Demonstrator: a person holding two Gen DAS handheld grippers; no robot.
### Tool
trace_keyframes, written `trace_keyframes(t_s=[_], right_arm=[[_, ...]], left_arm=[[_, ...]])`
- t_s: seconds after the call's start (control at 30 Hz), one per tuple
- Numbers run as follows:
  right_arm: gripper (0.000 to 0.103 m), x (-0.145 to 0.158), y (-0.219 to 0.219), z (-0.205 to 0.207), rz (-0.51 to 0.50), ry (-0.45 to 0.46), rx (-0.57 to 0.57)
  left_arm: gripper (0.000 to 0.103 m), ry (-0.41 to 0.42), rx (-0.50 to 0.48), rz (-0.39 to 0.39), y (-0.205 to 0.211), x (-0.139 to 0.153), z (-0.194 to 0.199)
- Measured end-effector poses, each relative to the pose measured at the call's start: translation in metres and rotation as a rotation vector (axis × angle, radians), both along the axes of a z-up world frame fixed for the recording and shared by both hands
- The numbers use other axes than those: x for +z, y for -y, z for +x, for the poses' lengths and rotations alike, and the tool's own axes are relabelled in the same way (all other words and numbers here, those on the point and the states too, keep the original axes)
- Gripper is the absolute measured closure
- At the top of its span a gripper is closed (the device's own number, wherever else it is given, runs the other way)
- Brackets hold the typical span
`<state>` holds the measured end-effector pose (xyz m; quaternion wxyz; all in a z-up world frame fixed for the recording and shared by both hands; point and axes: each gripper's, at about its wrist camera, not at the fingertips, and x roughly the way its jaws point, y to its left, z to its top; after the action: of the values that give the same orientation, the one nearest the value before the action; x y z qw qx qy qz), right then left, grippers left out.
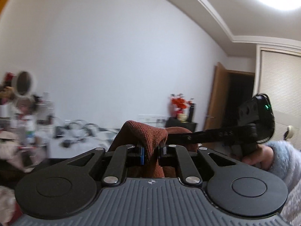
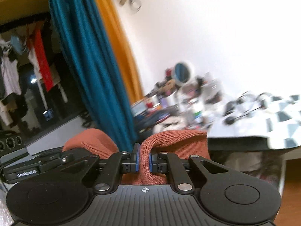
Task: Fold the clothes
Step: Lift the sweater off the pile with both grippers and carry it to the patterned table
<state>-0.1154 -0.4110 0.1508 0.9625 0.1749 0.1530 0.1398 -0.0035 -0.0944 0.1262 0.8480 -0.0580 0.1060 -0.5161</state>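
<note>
A rust-brown knitted garment [image 1: 144,133] is pinched in my left gripper [image 1: 151,153], which is shut on a fold of it; the cloth bulges up above the fingertips. The same rust-brown garment [image 2: 175,137] shows in the right wrist view, where my right gripper [image 2: 144,160] is shut on another fold that arches over to the right. In the left wrist view the right gripper's black body [image 1: 252,124] shows at the right edge, held by a hand in a fuzzy pale sleeve [image 1: 282,162]. Both grippers point nearly level, held high. The rest of the garment hangs hidden below.
A cluttered table with a round mirror [image 2: 183,72], bottles and cables [image 2: 242,109] stands against the white wall. A teal curtain [image 2: 88,56] and dark window are at left. A wooden door [image 1: 216,98] and red flowers [image 1: 179,103] lie to the right.
</note>
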Motion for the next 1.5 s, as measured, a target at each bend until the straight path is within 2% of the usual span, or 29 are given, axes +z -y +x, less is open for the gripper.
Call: trace_keyframes(t_s=[0.13,0.23,0.4,0.47,0.57,0.67,0.73,0.9,1.07,1.17,1.27,1.4,1.5], right_arm=[[0.095,0.005,0.088,-0.057,-0.012,0.046,-0.114],[0.095,0.014,0.145,-0.087,-0.048,0.074,-0.177],[0.095,0.027,0.214,-0.116,-0.097,0.079,-0.252],[0.095,0.028,0.236,-0.125,-0.097,0.082,-0.275],[0.095,0.025,0.269,-0.134,-0.095,0.089,-0.322],[0.095,0.017,0.303,-0.135,-0.069,0.103,-0.386],[0.095,0.008,0.329,-0.133,-0.068,0.114,-0.434],[0.095,-0.011,0.404,-0.104,0.023,0.098,-0.587],[0.095,0.001,0.451,-0.047,0.015,0.171,-0.656],[0.095,0.014,0.476,-0.007,0.015,0.219,-0.672],[0.095,0.029,0.505,0.029,0.024,0.255,-0.7],[0.095,0.052,0.537,0.067,0.039,0.313,-0.704],[0.095,0.074,0.558,0.1,0.001,0.373,-0.677]], left_arm=[[0.091,-0.094,-0.081,-0.108,0.085,0.0,0.008],[0.091,-0.133,-0.138,-0.136,0.15,0.0,0.015],[0.091,-0.029,-0.2,-0.091,0.239,-0.005,-0.003],[0.091,-0.027,-0.257,-0.075,0.265,-0.006,-0.002],[0.09,-0.059,-0.323,-0.056,0.303,-0.012,0.018],[0.09,-0.088,-0.35,-0.04,0.338,-0.019,0.048],[0.09,-0.051,-0.354,-0.021,0.359,-0.022,0.068],[0.091,-0.032,-0.374,-0.041,0.408,-0.02,0.138],[0.091,0.04,-0.316,-0.084,0.436,0.006,0.216],[0.091,0.077,-0.254,-0.123,0.445,0.018,0.261],[0.091,0.073,-0.134,-0.183,0.443,0.029,0.292],[0.091,0.098,-0.004,-0.294,0.434,0.04,0.314],[0.091,0.14,0.077,-0.343,0.434,0.046,0.323]])
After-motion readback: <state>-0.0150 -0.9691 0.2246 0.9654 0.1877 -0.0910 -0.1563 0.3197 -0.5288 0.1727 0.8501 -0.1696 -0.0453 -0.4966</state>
